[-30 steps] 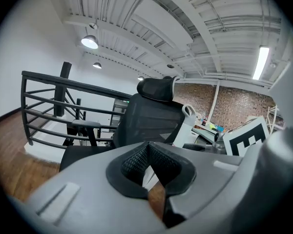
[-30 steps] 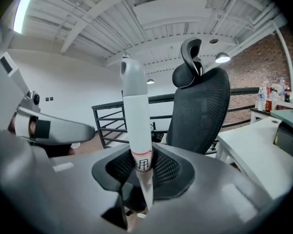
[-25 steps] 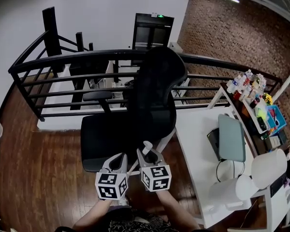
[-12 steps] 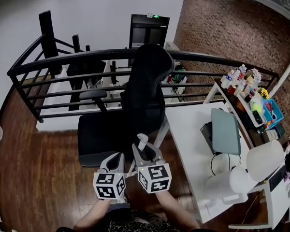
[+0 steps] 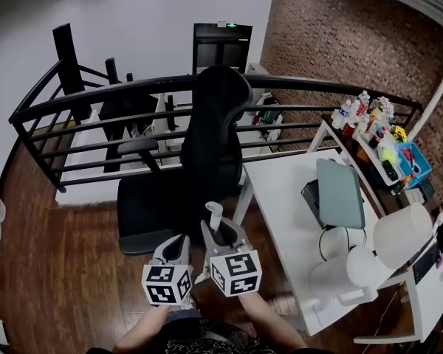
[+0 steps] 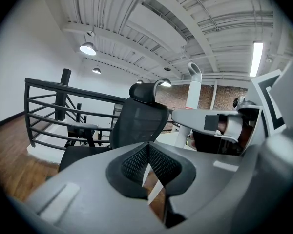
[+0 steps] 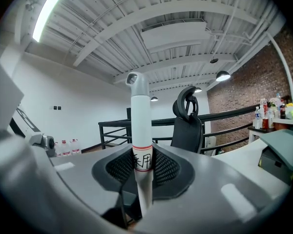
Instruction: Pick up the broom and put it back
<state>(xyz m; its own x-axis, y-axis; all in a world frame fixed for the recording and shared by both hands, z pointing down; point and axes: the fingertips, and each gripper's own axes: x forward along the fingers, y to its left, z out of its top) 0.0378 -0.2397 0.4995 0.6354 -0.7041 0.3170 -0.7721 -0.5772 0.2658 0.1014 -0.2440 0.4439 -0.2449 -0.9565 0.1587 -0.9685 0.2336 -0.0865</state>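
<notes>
The right claw (image 7: 142, 161) is squeezing the broom (image 7: 139, 106) by its smooth white stick, likely light, stiff and slippery, while the left claw (image 6: 147, 150) is sitting closed and empty.

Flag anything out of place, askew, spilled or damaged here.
Nothing stands out. The office chair stands upright beside the white desk, and the right gripper holds the broom handle upright; no spill or damage shows.

Left gripper (image 5: 179, 242) and right gripper (image 5: 223, 231) both in smooth pale grey plastic, each topped with a white cube of black square markers, black mesh-textured pads (image 6: 132, 162) lining the jaws, dark patterned top (image 5: 199, 343), forearms uncovered
</notes>
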